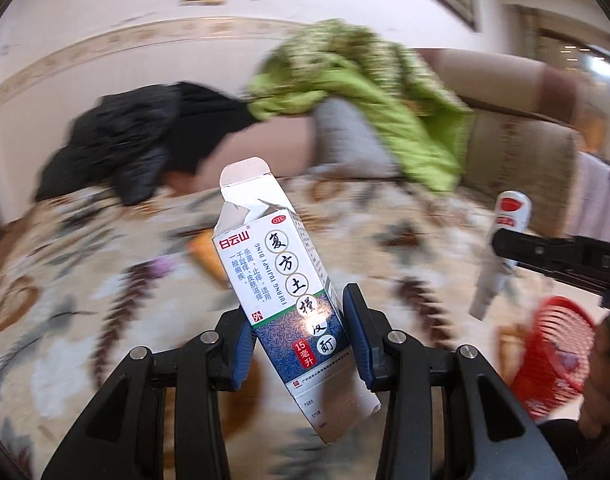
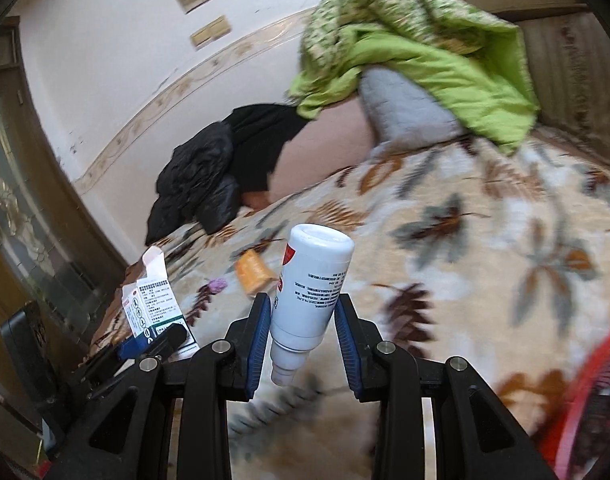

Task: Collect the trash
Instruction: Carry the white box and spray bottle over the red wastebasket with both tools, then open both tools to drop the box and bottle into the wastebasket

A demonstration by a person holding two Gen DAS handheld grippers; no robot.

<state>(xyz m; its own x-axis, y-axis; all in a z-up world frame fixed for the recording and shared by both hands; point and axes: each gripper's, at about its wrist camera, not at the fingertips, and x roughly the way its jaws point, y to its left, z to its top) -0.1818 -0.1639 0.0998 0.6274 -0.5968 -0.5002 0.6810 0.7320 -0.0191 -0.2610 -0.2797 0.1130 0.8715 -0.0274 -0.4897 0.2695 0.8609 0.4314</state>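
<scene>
Both grippers loaded. My left gripper [image 1: 297,338] is clenched on the medicine carton [image 1: 283,296], pads pinching its lower half, torn flap up. Thin cardboard, glossy print, likely empty and very light; walls will buckle under hard squeeze, so a light grip across the narrow faces near a folded edge is best. My right gripper [image 2: 305,342] grasps the white plastic bottle [image 2: 311,292] around its body, nozzle end down, flat base up. Rigid, smooth, round, so I judge it slippery; it could rotate between the pads. Mid-body hold looks right. Both items are in the air above the floral bedspread [image 2: 485,240]. Red mesh basket [image 1: 553,360] sits low right, probably the drop target. An orange packet [image 2: 253,274] lies on the bed.
</scene>
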